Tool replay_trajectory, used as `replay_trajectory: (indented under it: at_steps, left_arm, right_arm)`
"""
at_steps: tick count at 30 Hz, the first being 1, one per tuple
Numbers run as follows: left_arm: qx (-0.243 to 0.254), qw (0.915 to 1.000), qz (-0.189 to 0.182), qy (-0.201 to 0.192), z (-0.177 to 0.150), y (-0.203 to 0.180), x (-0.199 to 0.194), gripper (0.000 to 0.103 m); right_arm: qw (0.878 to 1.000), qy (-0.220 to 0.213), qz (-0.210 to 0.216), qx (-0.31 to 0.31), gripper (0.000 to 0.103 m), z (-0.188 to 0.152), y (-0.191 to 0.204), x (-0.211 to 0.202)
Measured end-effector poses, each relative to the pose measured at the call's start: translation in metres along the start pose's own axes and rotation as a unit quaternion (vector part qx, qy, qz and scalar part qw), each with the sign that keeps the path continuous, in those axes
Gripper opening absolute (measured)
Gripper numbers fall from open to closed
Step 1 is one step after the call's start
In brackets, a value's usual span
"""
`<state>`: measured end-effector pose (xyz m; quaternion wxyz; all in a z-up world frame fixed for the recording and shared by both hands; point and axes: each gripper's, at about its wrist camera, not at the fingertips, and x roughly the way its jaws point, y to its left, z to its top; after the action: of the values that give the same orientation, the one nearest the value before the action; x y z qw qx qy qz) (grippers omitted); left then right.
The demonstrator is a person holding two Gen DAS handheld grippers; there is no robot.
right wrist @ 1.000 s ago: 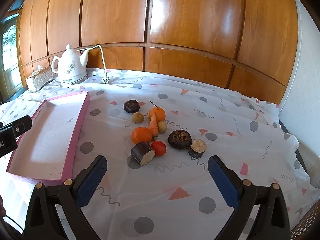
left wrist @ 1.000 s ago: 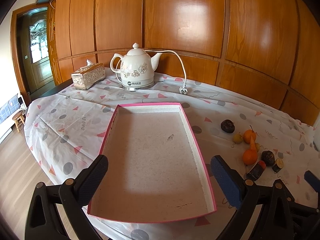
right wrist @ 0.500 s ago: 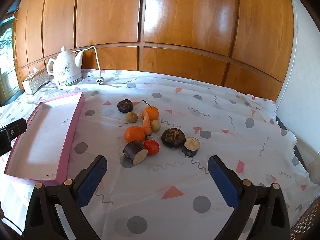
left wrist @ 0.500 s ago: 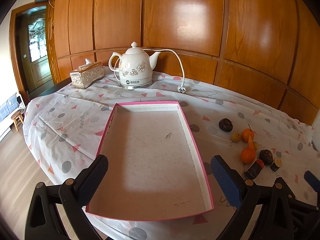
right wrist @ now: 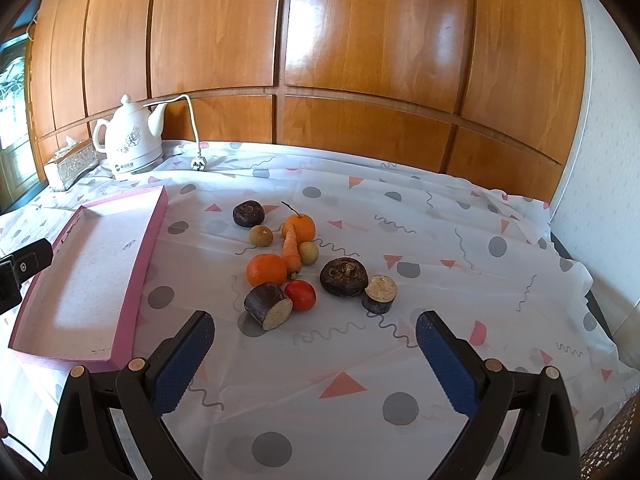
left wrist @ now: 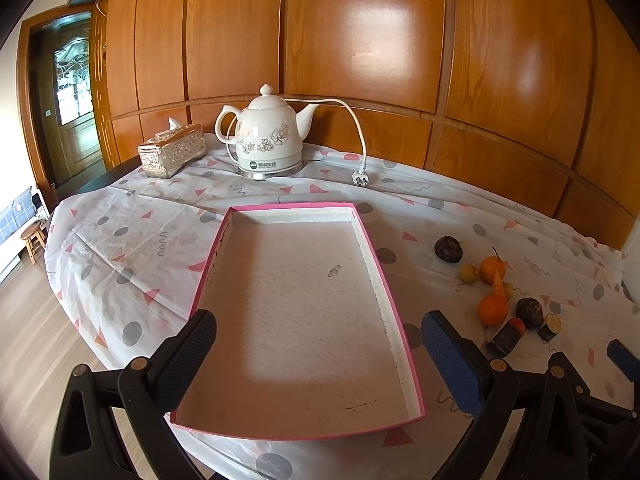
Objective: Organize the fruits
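Observation:
A pile of produce lies mid-table in the right wrist view: two oranges, a carrot, a red tomato, two small tan fruits, and dark cut pieces. The same pile sits far right in the left wrist view. A shallow pink-rimmed tray with nothing in it lies left of the pile. My left gripper hovers open over the tray's near end. My right gripper is open, just short of the pile, holding nothing.
A white floral kettle with its cord and plug stands at the back by the wood-panelled wall, a tissue box to its left. The patterned tablecloth drops off at the near and left edges. A doorway is at far left.
Both cameras have drifted slightly back and up, so the tray and the pile sit a little farther off. Both grippers stay open; no object has moved.

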<state>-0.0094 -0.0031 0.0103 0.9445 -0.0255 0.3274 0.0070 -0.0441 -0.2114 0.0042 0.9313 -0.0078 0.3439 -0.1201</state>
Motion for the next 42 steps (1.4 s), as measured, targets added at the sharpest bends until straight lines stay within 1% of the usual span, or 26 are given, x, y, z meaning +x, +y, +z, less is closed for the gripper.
replay_trajectory:
  at_steps: [16, 22, 24, 26, 27, 29, 31, 32, 34, 36, 38, 42]
  left_arm:
    - [0.006, 1.0000, -0.003, 0.001, 0.001, -0.005, -0.001, 0.103]
    - [0.014, 0.9998, -0.012, 0.006, 0.000, -0.009, 0.002, 0.103]
    - [0.015, 0.9994, -0.030, 0.012, 0.000, -0.010, 0.004, 0.103]
    - [0.014, 0.9978, -0.063, 0.016, 0.002, -0.010, 0.006, 0.103]
    - [0.012, 0.9960, -0.086, 0.020, 0.005, -0.010, 0.006, 0.103]
    - [0.021, 0.9932, -0.110, 0.030, 0.010, -0.016, 0.010, 0.103]
    - [0.038, 0.9902, -0.125, 0.048, 0.015, -0.027, 0.015, 0.103]
    - [0.044, 0.9885, -0.135, 0.051, 0.018, -0.033, 0.016, 0.103]
    - [0.060, 0.9857, -0.149, 0.049, 0.019, -0.046, 0.017, 0.103]
    - [0.085, 0.9817, -0.160, 0.057, 0.019, -0.059, 0.019, 0.103]
    - [0.100, 0.9753, -0.183, 0.073, 0.017, -0.069, 0.022, 0.103]
    - [0.128, 0.9661, -0.206, 0.090, 0.013, -0.083, 0.027, 0.103]
  right_arm:
    - [1.000, -0.001, -0.003, 0.009, 0.102, 0.001, -0.007, 0.001]
    - [0.999, 0.007, -0.016, 0.030, 0.102, -0.001, -0.026, 0.008]
    - [0.999, 0.016, -0.025, 0.043, 0.102, -0.003, -0.038, 0.013]
    - [0.998, 0.022, -0.036, 0.055, 0.102, -0.004, -0.051, 0.018]
    - [0.997, 0.027, -0.046, 0.063, 0.102, -0.005, -0.059, 0.020]
    - [0.995, 0.033, -0.061, 0.076, 0.102, -0.007, -0.074, 0.024]
    - [0.992, 0.049, -0.076, 0.092, 0.102, -0.010, -0.090, 0.032]
    - [0.989, 0.061, -0.085, 0.109, 0.102, -0.014, -0.104, 0.038]
    - [0.984, 0.069, -0.097, 0.132, 0.102, -0.019, -0.121, 0.044]
    - [0.979, 0.076, -0.112, 0.149, 0.102, -0.026, -0.137, 0.049]
    - [0.977, 0.079, -0.120, 0.160, 0.102, -0.030, -0.147, 0.052]
    - [0.973, 0.082, -0.129, 0.173, 0.102, -0.037, -0.160, 0.055]
